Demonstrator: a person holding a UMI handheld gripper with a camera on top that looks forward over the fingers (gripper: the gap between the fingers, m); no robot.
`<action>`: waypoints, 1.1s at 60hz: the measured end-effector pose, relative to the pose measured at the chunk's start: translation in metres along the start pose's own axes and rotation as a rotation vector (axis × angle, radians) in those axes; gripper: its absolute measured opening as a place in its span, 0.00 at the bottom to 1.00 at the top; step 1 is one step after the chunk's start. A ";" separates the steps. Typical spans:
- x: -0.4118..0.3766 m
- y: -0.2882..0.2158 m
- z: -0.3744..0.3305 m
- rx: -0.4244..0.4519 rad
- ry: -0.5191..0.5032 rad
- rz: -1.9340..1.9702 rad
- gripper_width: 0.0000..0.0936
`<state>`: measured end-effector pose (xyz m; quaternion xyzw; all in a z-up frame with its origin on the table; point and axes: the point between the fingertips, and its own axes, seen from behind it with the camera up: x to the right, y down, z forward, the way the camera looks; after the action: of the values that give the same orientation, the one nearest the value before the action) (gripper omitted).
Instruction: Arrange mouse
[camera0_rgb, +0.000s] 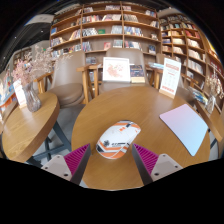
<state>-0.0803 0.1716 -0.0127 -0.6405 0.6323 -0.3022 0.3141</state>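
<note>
A white and orange mouse (118, 138) lies on the round wooden table (100, 112), just ahead of my fingers and in line with the gap between them. A light grey mouse mat (185, 127) lies on the table to the right of the mouse. My gripper (112, 160) is open and empty, its pink pads (76, 157) spread wide on either side, hovering over the table's near edge. Neither finger touches the mouse.
A second wooden table (25, 125) stands to the left with a vase of flowers (30, 88). Wooden chairs (90, 80) and display stands with books (116, 68) sit beyond the round table. Bookshelves (110, 25) fill the back wall.
</note>
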 end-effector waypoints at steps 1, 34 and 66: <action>0.000 -0.002 0.002 -0.001 0.000 0.005 0.91; -0.018 -0.047 0.061 -0.027 -0.013 -0.010 0.87; 0.111 -0.144 -0.019 0.123 -0.059 -0.006 0.45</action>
<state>-0.0040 0.0608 0.1113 -0.6306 0.6011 -0.3224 0.3702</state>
